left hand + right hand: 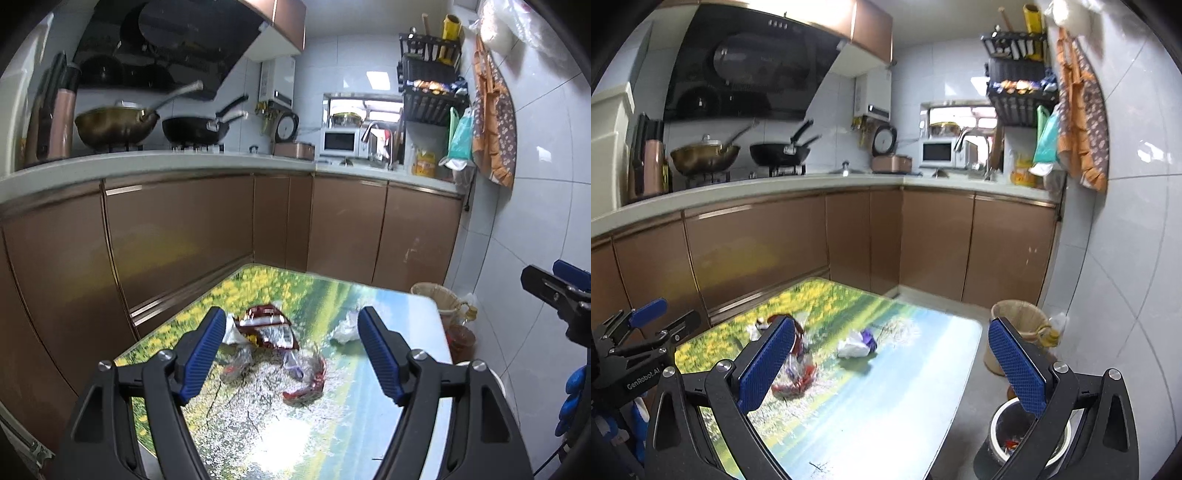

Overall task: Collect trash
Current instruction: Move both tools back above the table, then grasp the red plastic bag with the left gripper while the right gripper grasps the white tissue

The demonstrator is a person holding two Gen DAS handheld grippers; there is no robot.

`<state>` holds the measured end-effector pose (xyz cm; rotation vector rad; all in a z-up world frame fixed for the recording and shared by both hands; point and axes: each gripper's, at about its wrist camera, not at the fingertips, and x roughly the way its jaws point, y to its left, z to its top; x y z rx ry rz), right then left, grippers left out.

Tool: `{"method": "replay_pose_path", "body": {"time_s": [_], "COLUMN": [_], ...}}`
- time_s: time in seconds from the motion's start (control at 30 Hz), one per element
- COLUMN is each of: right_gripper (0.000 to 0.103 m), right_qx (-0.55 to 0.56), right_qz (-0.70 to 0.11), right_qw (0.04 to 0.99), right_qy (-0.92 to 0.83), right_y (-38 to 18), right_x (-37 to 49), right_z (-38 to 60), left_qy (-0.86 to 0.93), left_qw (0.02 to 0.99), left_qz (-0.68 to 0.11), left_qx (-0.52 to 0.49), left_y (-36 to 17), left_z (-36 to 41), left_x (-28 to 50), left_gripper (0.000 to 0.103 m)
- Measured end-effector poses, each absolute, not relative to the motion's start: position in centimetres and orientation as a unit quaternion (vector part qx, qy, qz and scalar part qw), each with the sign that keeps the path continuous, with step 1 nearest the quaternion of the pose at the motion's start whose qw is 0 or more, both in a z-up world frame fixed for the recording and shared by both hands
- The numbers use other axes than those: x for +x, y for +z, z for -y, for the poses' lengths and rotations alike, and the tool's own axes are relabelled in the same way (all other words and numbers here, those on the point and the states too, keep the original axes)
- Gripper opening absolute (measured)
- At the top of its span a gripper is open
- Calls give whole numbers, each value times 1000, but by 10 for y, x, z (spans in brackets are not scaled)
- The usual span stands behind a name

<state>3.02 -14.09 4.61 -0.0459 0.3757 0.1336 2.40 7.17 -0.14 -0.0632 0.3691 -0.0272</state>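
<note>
Several wrappers lie on a table printed with a landscape. In the left wrist view, a red snack bag lies farthest, a clear and red wrapper nearer, and a crumpled white piece to the right. My left gripper hovers open just short of them, with nothing between its pads. In the right wrist view, my right gripper stands wide open over the table's near right part. A white and purple wrapper and red wrappers lie ahead of it.
A round bin holding some trash stands on the floor right of the table, a wicker basket behind it. Brown cabinets and a countertop with pans run along the left and back. A tiled wall closes the right.
</note>
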Motion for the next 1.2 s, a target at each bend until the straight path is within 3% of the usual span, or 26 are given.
{"method": "replay_pose_path", "body": {"time_s": [0.37, 0.53, 0.7, 0.83, 1.0, 1.2], "right_gripper": [103, 103, 103, 103, 98, 93], "right_qx": [-31, -32, -35, -35, -22, 14], "right_qz": [-283, -329, -357, -381, -408, -428], "right_qw": [953, 935, 921, 909, 894, 884], "right_qy": [98, 125, 149, 165, 182, 186], "right_y": [-17, -52, -79, -101, -128, -149], "right_x": [114, 163, 207, 242, 283, 318], "right_z": [127, 116, 102, 89, 75, 68], "left_qy": [-99, -155, -182, -196, -200, -203], "left_qw": [949, 933, 914, 899, 883, 877], "left_qz": [-286, -319, -359, -388, -420, -428], "left_qx": [-90, -60, -51, -55, -68, -76], "left_y": [-83, -113, -136, -155, -171, -176], "left_z": [-110, -89, -73, -65, -65, -64], "left_x": [91, 114, 146, 164, 177, 178], "left_gripper": [72, 72, 53, 52, 37, 33]}}
